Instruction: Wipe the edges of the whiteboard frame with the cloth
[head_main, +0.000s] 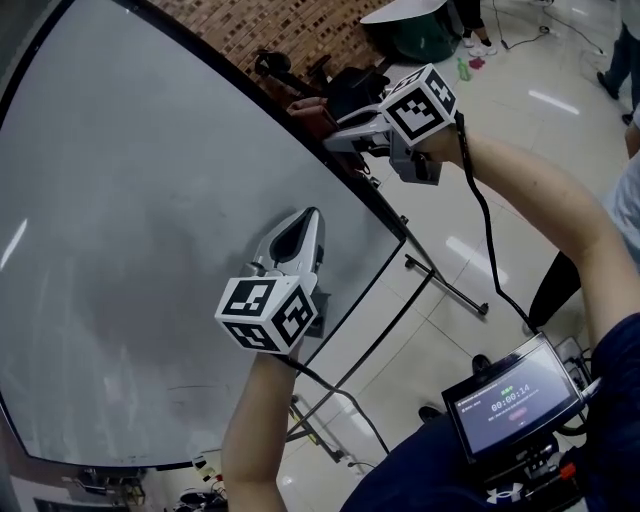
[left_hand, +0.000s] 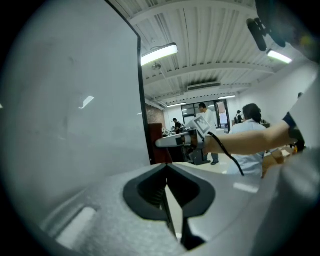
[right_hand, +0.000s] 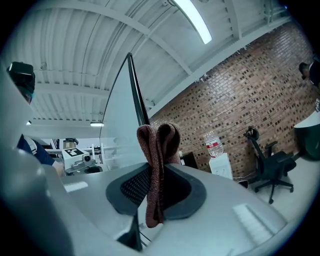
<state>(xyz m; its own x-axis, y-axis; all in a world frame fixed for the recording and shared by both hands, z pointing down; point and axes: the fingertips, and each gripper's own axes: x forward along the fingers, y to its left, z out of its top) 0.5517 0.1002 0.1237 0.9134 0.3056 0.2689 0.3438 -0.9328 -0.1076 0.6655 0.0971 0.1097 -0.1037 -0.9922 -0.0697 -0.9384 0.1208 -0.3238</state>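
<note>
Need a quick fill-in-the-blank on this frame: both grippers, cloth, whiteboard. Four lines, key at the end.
1. The right gripper is shut on a reddish-brown ___.
2. The left gripper has its jaws ___, with nothing between them.
3. The whiteboard has a frame whose colour is ___.
4. The wall behind the board is made of ___.
Missing words: cloth; shut; black; brick.

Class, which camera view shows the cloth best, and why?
The right gripper view: the cloth stands close up, folded, pinched in the jaws of the right gripper. The head view shows only a small brownish bit at that gripper's tip; the left gripper view shows no cloth.
</note>
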